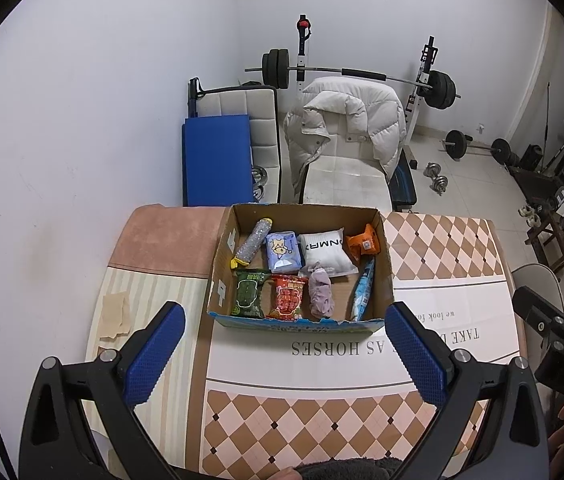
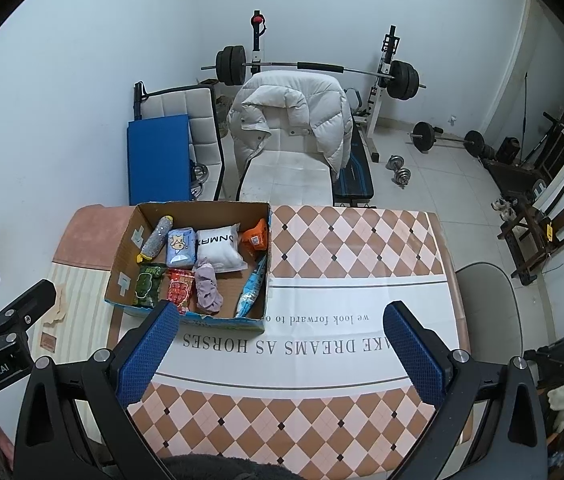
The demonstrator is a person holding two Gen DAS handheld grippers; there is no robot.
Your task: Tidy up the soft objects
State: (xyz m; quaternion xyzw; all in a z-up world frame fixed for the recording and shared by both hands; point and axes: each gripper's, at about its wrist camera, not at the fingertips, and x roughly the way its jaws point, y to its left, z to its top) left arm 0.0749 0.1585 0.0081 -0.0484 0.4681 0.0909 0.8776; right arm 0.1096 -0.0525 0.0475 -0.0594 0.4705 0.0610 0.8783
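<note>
Left gripper (image 1: 284,350): held above the near part of the table, jaws spread wide, nothing between the blue pads (image 1: 153,354).
Right gripper (image 2: 282,350): held to the right of the left one, jaws likewise wide apart and empty; its pads (image 2: 413,354) are seen over the printed lettering.
Table (image 2: 362,240): covered by a cloth with brown and pink diamonds and a white band of text.
Box (image 1: 218,280): open cardboard, set on the far left part of the table, just beyond the left gripper.
Near row in box: a green packet (image 1: 247,293) at the left, a red packet (image 1: 288,297) beside it, a mauve cloth (image 1: 321,290), then a blue pouch (image 1: 363,290) leaned on the right wall.
Far row in box: a glittery tube (image 1: 253,244), a pale blue pack (image 1: 283,251), a white pillow pack (image 1: 328,251) and an orange packet (image 1: 363,243).
Beyond table: a white chair draped with a puffer jacket (image 1: 346,120), and a barbell (image 1: 346,74) on a rack by the wall.
</note>
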